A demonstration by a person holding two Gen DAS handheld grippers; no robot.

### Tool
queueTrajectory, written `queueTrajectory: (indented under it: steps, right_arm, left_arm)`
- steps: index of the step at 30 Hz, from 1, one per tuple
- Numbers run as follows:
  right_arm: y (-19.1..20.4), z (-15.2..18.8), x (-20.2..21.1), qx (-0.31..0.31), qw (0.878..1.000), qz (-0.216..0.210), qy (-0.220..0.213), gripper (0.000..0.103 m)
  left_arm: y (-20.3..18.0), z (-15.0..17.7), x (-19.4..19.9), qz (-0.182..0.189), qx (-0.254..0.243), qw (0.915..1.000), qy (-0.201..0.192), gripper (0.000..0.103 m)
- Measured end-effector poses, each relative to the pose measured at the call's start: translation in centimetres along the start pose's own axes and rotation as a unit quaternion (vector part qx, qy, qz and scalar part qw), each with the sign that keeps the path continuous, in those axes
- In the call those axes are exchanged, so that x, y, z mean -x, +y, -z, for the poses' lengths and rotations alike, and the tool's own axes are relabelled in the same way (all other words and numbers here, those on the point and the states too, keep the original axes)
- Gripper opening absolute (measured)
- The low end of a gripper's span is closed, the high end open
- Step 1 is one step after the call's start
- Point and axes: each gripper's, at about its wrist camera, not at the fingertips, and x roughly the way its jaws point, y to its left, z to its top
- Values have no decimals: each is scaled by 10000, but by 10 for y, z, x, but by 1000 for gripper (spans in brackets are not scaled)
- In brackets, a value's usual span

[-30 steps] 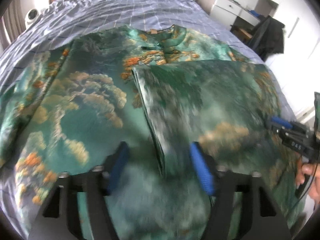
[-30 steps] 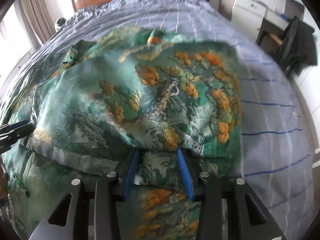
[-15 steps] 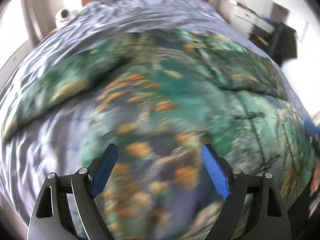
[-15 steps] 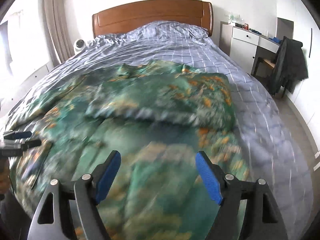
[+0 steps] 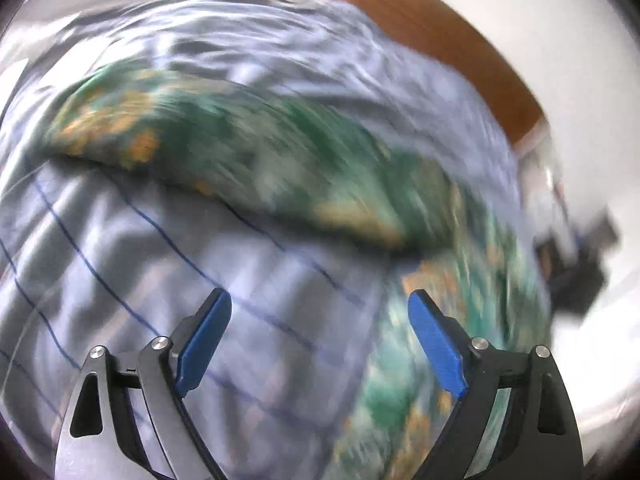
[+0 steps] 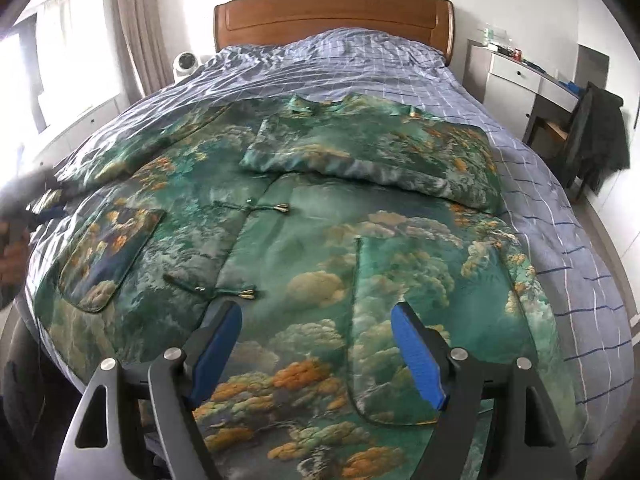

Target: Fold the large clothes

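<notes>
Right wrist view: right claw (image 6: 316, 350) now gapes empty, its earlier pinch on the jacket (image 6: 304, 220) released.

The jacket (image 6: 304, 240) lies front-up, spread across the bed (image 6: 560, 216), collar toward the headboard. It's green satin printed with clouds and orange trees, and frog-knot fastenings run down its middle. One sleeve is folded across the chest and lies flat, its cuff near the centre; the other stretches out sideways. A patch pocket sits on each lower front panel. The hem reaches the bed's near edge.
</notes>
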Motion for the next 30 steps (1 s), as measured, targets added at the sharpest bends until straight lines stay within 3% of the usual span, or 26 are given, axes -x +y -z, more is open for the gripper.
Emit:
queueTrajectory:
  steps: [4,6,8,11,12,14,15,16,17,20,22,25,30]
  right_arm:
    - [9,2,2,105,9999,-37,3,79]
    - [12,3,3,113,9999,-54,32,79]
    - [14,5,4,127,9999,-78,58,79]
    - [18,7,5,178,9997,-106,88,79]
    - [19,8,5,197,9997,-123,114,79]
    - [20,9,5,206,9996,-151,148,79]
    - [20,10,6,198,9996,-164,152,79]
    - [20,10,6,189,9996,-172,149,79]
    - [20,10,7,170,9996,-194,137,79]
    - [20,9,8,129,9996,-238,91,79]
    - [21,9,9,104,9996,-256,56,79]
    - [22,10,13,91,9995,-301,-36,79]
    - [22,10,22,111,9993,-294,-216,79]
  left_arm:
    - [37,-38,-17,-143,718,9972,-143,91]
    - [49,-54,-29,-431,910,9948,-173,91]
    - [59,-63,-41,-708,1120,9910,-198,91]
    - [69,-70,-47,-813,1354,9871,-254,89]
    - [72,-72,-43,-884,1361,9861,-349,86]
    - [66,-74,-39,-1108,1236,9847,-525,52]
    - [62,-76,-37,-1198,1117,9848,-581,39]
    - [57,-78,-36,-1249,931,9859,-618,19]
    - [47,-80,-33,-1274,670,9875,-649,13]
    - [17,-83,-15,-1468,-60,9846,-944,10]
    - [-17,-81,3,-1555,-691,9776,-1236,10]
    - [-80,-71,24,-1575,-1748,9581,-1633,10]
    - [-185,-24,40,-1245,-3404,9094,-2042,10]
